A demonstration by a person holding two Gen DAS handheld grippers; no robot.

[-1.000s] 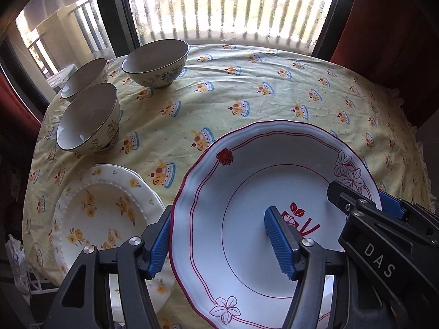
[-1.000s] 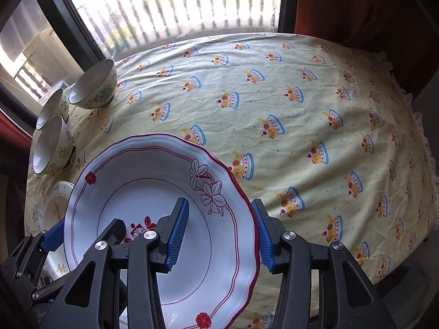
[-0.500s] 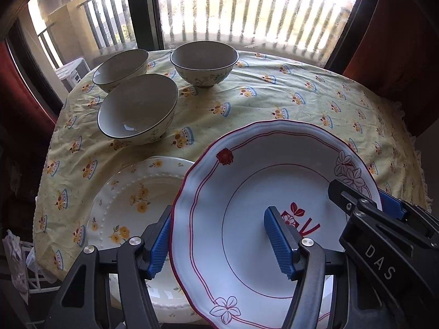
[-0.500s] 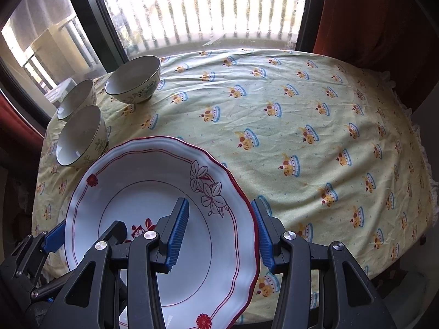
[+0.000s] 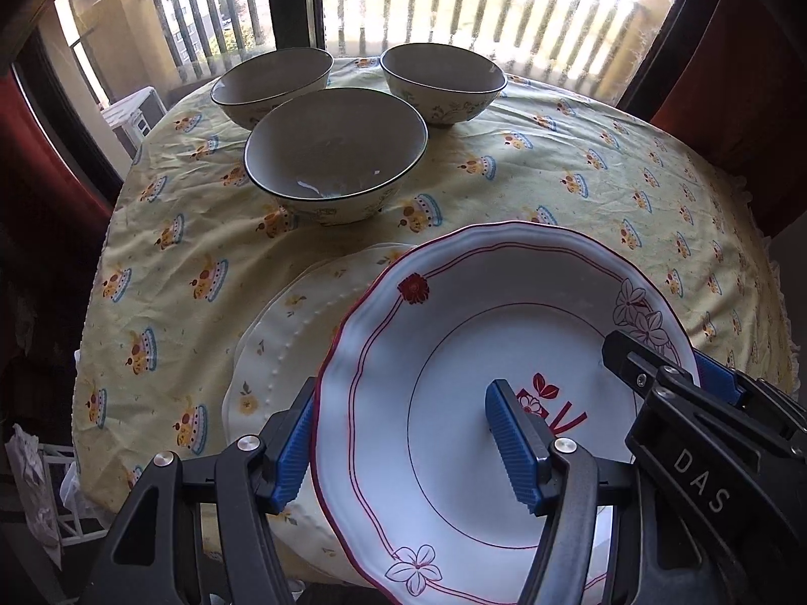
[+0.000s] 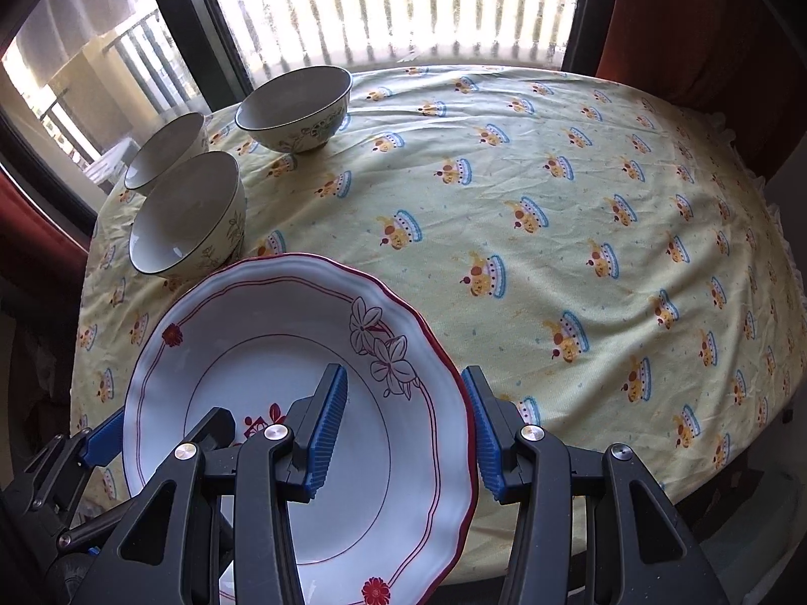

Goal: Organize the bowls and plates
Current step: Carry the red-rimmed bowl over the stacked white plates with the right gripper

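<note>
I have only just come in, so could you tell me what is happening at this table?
A person is carrying a red-rimmed plate with two handheld grippers, the left gripper clamped on one edge and the right gripper on the opposite edge. The plate hangs partly over a yellow-flowered plate lying on the tablecloth. Three bowls stand apart beyond it, unstacked.

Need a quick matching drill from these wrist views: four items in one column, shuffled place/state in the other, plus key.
1. red-rimmed white plate
2. cream plate with yellow flowers
3. three grey-lined floral bowls
4. yellow printed tablecloth

A. grouped at the table's far side, by the window
B. covers the table
C. gripped by both grippers at opposite rims
D. lying on the cloth, partly under the held plate

Pairs: 1-C, 2-D, 3-A, 4-B
</note>
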